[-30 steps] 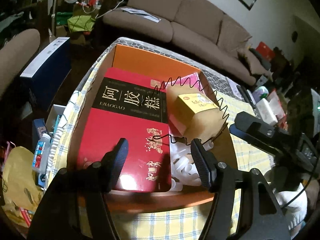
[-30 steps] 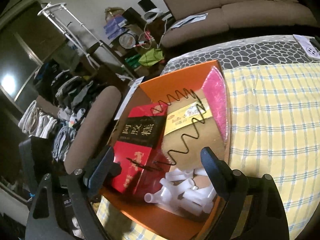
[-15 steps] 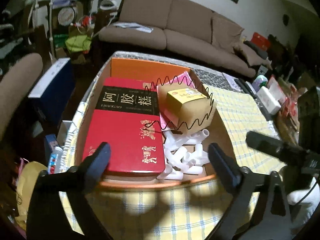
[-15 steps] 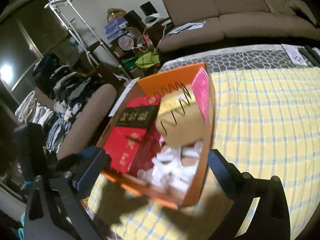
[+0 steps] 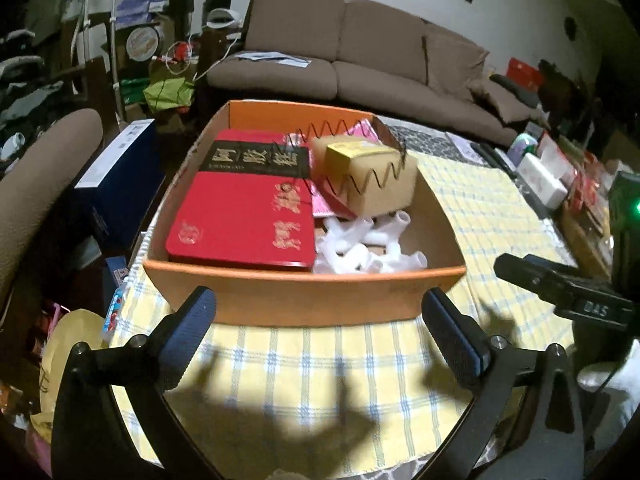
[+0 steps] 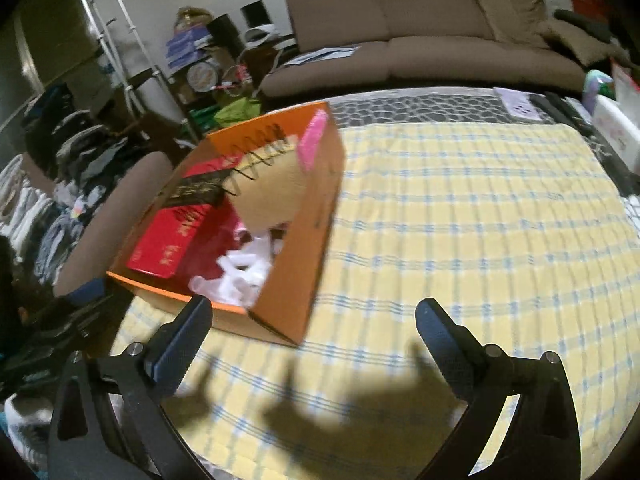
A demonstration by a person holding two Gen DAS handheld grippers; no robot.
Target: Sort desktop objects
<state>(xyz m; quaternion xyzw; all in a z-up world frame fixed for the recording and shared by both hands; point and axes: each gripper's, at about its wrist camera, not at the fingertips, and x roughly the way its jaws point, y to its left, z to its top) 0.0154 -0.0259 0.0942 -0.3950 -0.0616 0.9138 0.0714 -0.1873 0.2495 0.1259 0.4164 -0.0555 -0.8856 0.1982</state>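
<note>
Left wrist: box sits just beyond my left tool, released; right tool released, box far-left.

**Readable text in the frames**

The red gift box left of centre in the left wrist view carries gold Chinese characters, 阿胶糕, on its black band. At right, the black gripper body reads "DAS". Other labels are illegible.
</note>
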